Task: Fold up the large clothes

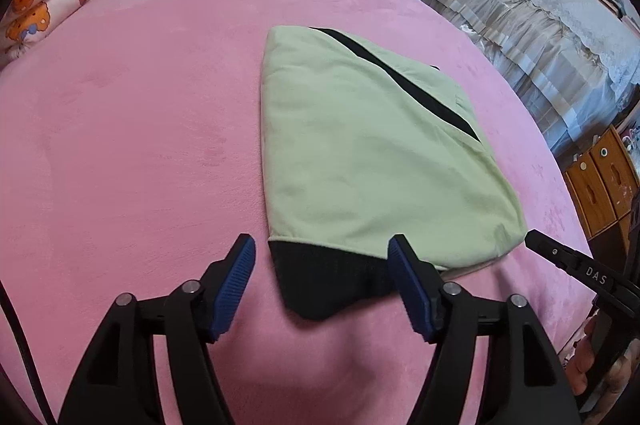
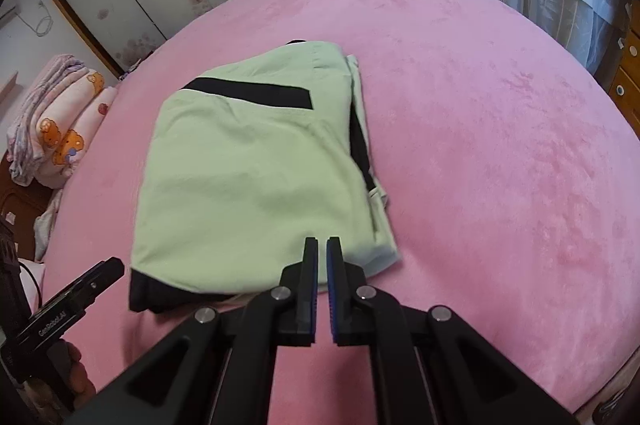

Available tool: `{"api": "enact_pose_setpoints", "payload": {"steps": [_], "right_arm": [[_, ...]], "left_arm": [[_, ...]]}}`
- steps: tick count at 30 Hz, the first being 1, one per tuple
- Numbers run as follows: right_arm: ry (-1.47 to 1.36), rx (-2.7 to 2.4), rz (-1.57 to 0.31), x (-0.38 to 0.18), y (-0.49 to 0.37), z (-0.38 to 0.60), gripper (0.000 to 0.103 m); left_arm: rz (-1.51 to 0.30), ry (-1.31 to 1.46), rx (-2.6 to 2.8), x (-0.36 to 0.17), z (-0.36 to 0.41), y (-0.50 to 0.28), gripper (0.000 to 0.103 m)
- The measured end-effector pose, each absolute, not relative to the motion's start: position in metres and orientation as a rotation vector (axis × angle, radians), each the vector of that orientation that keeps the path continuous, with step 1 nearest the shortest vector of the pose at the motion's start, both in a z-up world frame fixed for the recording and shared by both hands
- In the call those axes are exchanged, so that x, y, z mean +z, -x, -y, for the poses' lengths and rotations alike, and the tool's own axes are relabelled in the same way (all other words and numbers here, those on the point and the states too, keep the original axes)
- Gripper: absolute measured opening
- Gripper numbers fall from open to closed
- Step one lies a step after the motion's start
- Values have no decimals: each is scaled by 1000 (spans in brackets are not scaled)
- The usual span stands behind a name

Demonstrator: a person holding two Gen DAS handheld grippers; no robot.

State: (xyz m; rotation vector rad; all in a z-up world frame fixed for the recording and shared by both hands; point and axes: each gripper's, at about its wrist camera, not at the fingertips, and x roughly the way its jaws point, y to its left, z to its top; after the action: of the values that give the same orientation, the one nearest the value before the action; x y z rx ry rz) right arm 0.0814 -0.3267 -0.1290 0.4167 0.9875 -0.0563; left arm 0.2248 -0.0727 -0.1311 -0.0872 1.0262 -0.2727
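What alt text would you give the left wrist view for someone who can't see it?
A folded pale green garment with black trim lies flat on a pink bed. The open left gripper hangs over its black near edge, holding nothing. The right gripper's tip shows at the garment's right corner.

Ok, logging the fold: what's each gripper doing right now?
Left gripper: jaws open, holding nothing, above the folded pale green garment's black hem.
Right gripper: jaws shut, empty.

Pink bed point(image 1: 120, 145) carries a folded green garment point(image 1: 360, 153), perhaps a jacket.
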Motion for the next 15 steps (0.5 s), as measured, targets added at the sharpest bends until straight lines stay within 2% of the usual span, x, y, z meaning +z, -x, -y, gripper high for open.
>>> {"api": "enact_pose_setpoints", "payload": {"steps": [2,4,6,15], "right_arm": [[-400,-49,-986,-125,-75,321,14],[-367,-53,-984,-120,-69,313,33],[-343,-44,-972,-112,-63,307,45],[-230,3,-948,-77,-51,291,50]], "left_arm": [[-1027,87,-279,-126,70,-218,75],[-1036,77,-284,-122,70,-213,75],[-1044,69,-289,-117,69,-207,75],[-1074,100,-303,-94,60,-198,76]]}}
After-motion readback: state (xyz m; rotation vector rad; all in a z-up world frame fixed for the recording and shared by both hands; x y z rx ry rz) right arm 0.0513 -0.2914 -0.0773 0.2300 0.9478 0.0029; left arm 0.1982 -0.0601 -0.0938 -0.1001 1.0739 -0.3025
